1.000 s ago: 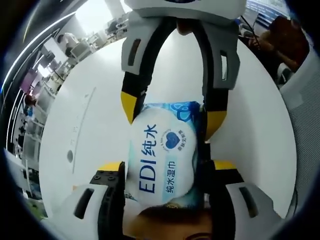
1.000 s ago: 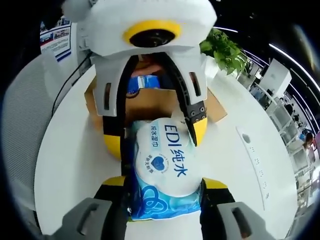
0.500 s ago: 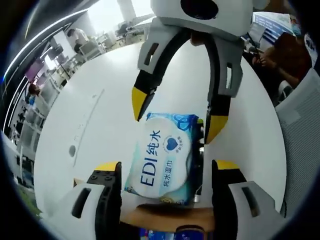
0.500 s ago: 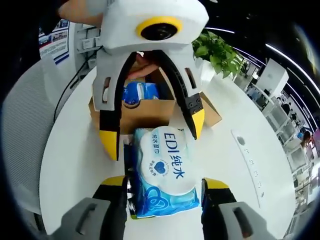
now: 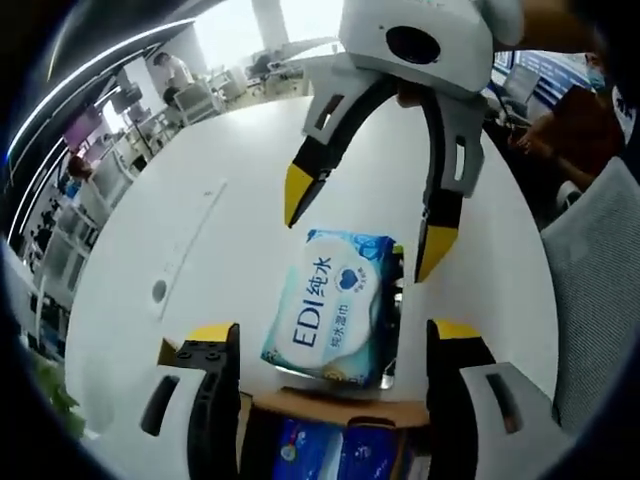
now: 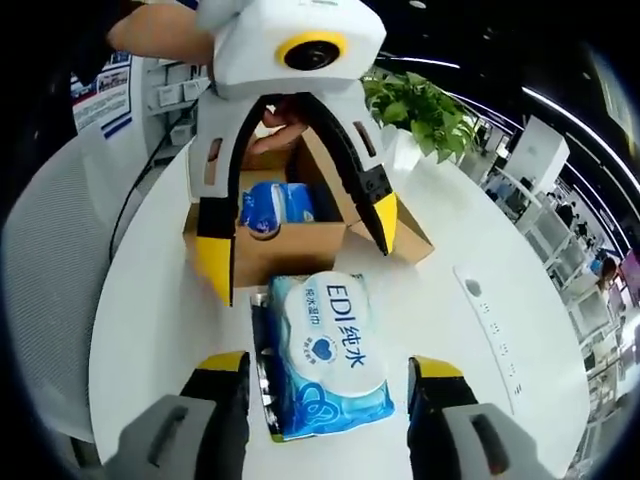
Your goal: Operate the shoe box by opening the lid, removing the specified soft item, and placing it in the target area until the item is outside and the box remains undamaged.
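Observation:
A blue and white wet wipes pack (image 5: pixel 335 305) (image 6: pixel 325 355) lies flat on the round white table (image 5: pixel 200 200) (image 6: pixel 150 300), just outside the open cardboard shoe box (image 6: pixel 290 255) (image 5: pixel 330 408). More blue packs (image 6: pixel 275 205) (image 5: pixel 330 450) lie inside the box. My left gripper (image 5: pixel 325 340) (image 6: pixel 298 243) stands open over the box side of the pack, its jaws wide of it. Facing it from the other end, my right gripper (image 6: pixel 328 365) (image 5: pixel 365 222) is also open, and neither one touches the pack.
A box flap (image 6: pixel 415 225) hangs open toward a potted plant (image 6: pixel 415 100). A long cable slot with a round button (image 5: pixel 160 290) (image 6: pixel 470 290) runs across the table. A grey chair (image 6: pixel 50 260) (image 5: pixel 590 280) stands at the table's edge, and a person (image 5: pixel 570 110) is behind it.
Both grippers, close around the pack a second ago, have spread their jaws and drawn back and up from it. The pack now rests on the table by the box.

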Available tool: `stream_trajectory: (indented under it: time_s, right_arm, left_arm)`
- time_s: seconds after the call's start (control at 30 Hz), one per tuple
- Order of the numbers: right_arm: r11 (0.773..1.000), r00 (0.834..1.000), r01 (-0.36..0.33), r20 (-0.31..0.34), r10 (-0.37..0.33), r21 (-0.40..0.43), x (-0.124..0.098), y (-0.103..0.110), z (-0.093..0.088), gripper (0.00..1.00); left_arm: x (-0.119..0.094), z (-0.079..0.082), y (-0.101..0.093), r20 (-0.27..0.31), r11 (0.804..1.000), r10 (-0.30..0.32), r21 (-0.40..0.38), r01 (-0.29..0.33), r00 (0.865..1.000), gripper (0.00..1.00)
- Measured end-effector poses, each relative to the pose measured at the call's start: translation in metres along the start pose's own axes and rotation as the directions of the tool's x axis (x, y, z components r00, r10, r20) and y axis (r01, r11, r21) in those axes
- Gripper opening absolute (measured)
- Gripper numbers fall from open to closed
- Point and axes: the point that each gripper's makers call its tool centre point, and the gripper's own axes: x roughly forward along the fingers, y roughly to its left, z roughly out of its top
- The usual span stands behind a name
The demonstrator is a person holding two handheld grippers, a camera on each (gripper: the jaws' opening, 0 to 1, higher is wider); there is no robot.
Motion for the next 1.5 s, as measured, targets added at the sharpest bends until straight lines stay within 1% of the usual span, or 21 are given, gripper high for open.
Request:
stream_trajectory:
  time_s: [0.1, 0.23, 0.33, 0.47, 0.67, 0.87, 1.0, 1.17, 1.37, 1.5]
  right_arm:
    - [1.000, 1.000, -0.003, 0.006, 0.003, 0.006, 0.000, 0.002, 0.005, 0.64]
    - [1.000, 1.000, -0.005, 0.019, 0.004, 0.015, 0.001, 0.005, 0.012, 0.65]
    - [1.000, 1.000, -0.007, 0.027, 0.006, 0.023, 0.002, 0.006, 0.018, 0.66]
    - [0.999, 0.999, -0.009, 0.050, 0.007, 0.032, 0.003, 0.009, 0.029, 0.66]
    - [0.999, 0.997, -0.013, 0.070, 0.011, 0.038, 0.006, 0.013, 0.042, 0.66]
    - [0.999, 0.995, -0.018, 0.094, 0.015, 0.036, 0.011, 0.018, 0.057, 0.65]
    - [1.000, 0.993, -0.023, 0.118, 0.022, 0.005, 0.015, 0.022, 0.069, 0.62]
    - [1.000, 0.991, -0.027, 0.128, 0.028, -0.006, 0.021, 0.026, 0.079, 0.59]
    - [0.999, 0.989, -0.023, 0.143, 0.026, -0.023, 0.030, 0.028, 0.089, 0.56]
    - [0.999, 0.988, -0.014, 0.155, 0.019, -0.033, 0.034, 0.028, 0.095, 0.51]
  left_arm:
    - [-0.009, -0.005, -0.002, 0.003, 1.000, 0.010, -0.005, -0.010, 1.000, 0.76]
    - [-0.020, -0.012, 0.003, 0.005, 0.999, 0.031, -0.029, -0.030, 1.000, 0.76]
    - [-0.028, -0.014, 0.002, 0.011, 0.998, 0.041, -0.041, -0.040, 0.999, 0.76]
    - [-0.039, -0.021, 0.001, 0.008, 0.997, 0.058, -0.049, -0.058, 0.998, 0.75]
    - [-0.053, -0.035, -0.001, -0.002, 0.995, 0.072, -0.063, -0.072, 0.997, 0.72]
    - [-0.062, -0.049, 0.000, -0.010, 0.993, 0.088, -0.079, -0.089, 0.996, 0.69]
    - [-0.067, -0.059, 0.001, -0.018, 0.992, 0.093, -0.085, -0.094, 0.996, 0.67]
    - [-0.072, -0.072, 0.005, -0.027, 0.990, 0.104, -0.097, -0.107, 0.994, 0.63]
    - [-0.075, -0.082, 0.008, -0.031, 0.988, 0.124, -0.094, -0.126, 0.992, 0.56]
    - [-0.074, -0.089, 0.010, -0.032, 0.986, 0.132, -0.100, -0.135, 0.991, 0.51]
